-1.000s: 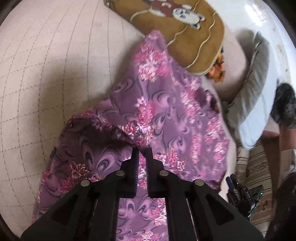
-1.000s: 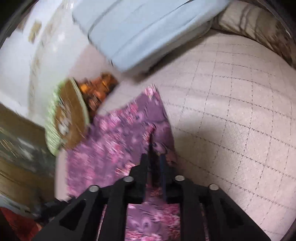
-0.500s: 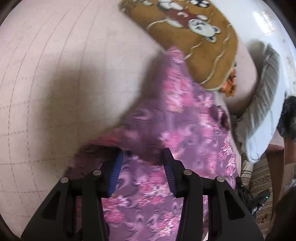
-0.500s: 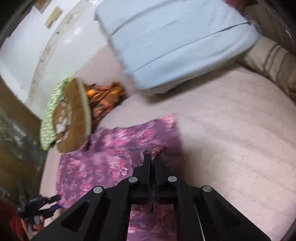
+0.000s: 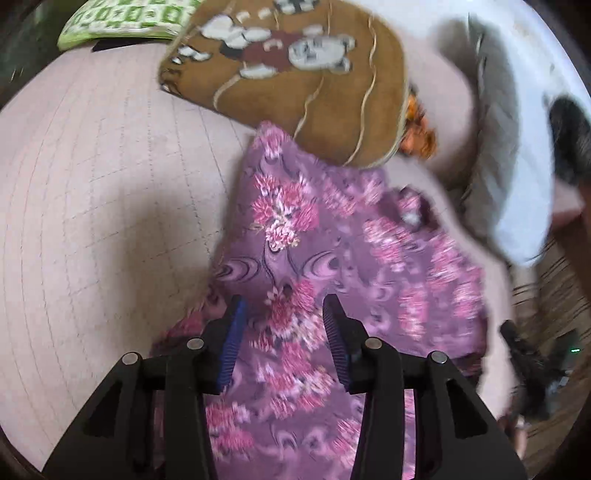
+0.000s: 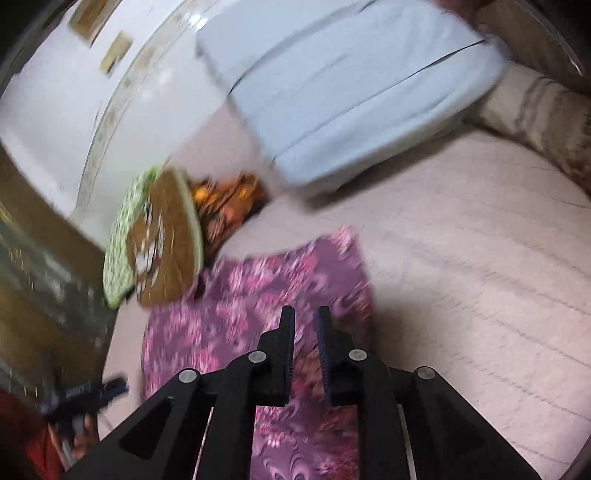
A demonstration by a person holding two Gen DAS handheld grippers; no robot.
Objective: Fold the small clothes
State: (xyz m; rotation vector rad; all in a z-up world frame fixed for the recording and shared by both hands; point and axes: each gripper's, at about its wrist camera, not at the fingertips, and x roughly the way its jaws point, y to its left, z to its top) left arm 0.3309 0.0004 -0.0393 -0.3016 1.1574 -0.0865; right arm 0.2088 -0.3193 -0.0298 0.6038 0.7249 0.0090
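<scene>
A purple garment with pink flowers [image 5: 332, 258] lies folded over on the pale quilted bed [image 5: 92, 221]. My left gripper [image 5: 282, 314] is open above its near part, jaws wide apart, holding nothing. In the right wrist view the same garment [image 6: 258, 295] lies below my right gripper [image 6: 304, 321], whose jaws stand a little apart and hold no cloth. The other gripper shows small at the lower left of that view [image 6: 92, 395].
A brown cartoon cushion [image 5: 295, 74] on a green-patterned one [image 5: 122, 22] lies beyond the garment, with an orange cloth [image 5: 417, 133] beside it. A light blue pillow [image 6: 351, 85] and a striped bolster [image 6: 535, 107] lie at the bed's head.
Both grippers were shut on the garment one second ago. The left opened half a second ago and has drawn back; the right has just opened. The garment now lies flat, folded.
</scene>
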